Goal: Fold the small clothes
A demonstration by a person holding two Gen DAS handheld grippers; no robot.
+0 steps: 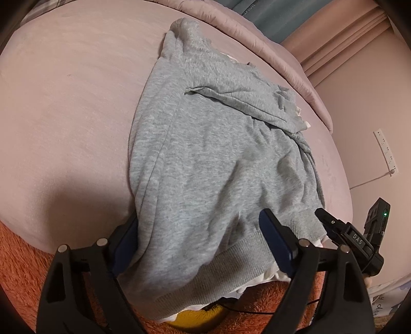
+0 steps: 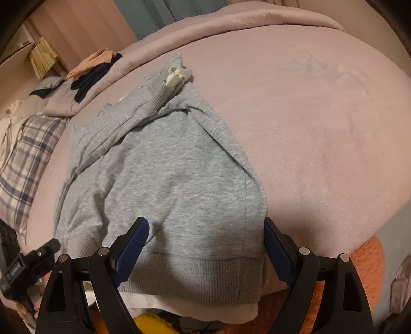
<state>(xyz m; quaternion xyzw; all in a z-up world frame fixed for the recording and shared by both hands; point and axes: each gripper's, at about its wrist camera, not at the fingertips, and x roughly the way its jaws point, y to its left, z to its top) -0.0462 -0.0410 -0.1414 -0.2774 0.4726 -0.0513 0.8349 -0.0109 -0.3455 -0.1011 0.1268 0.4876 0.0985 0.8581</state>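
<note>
Sweatshirt: one grey sweatshirt [image 1: 205, 159] lies flat on the bed [image 1: 64, 102], its ribbed hem [image 2: 195, 272] hanging over the near edge, one sleeve [image 2: 123, 123] folded across the upper part.
White layer: one white garment [image 2: 205, 311] peeks out under the hem (how much of it lies beneath I cannot tell).
Tongs: two pairs. The left tongs [image 1: 203, 246] stand wide apart, straddling the hem's left half; no pad is seen pressing the cloth. The right tongs [image 2: 206, 251] gape equally wide around the hem's right corner, gripping nothing.
Bed cover: one pinkish sheet, with one rolled quilt [image 2: 231, 23] along the far side.
Other clothes: a small heap of peach and dark pieces [image 2: 92, 69] on the quilt, well apart from the sweatshirt; one plaid pillow [image 2: 28, 159] to the left.
Below the edge: orange fluffy fabric [image 1: 20, 262] and something yellow [image 1: 195, 321].
Wall: one white power strip [image 1: 385, 151] with its cord.
In the way: nothing lies on the sweatshirt's middle.
</note>
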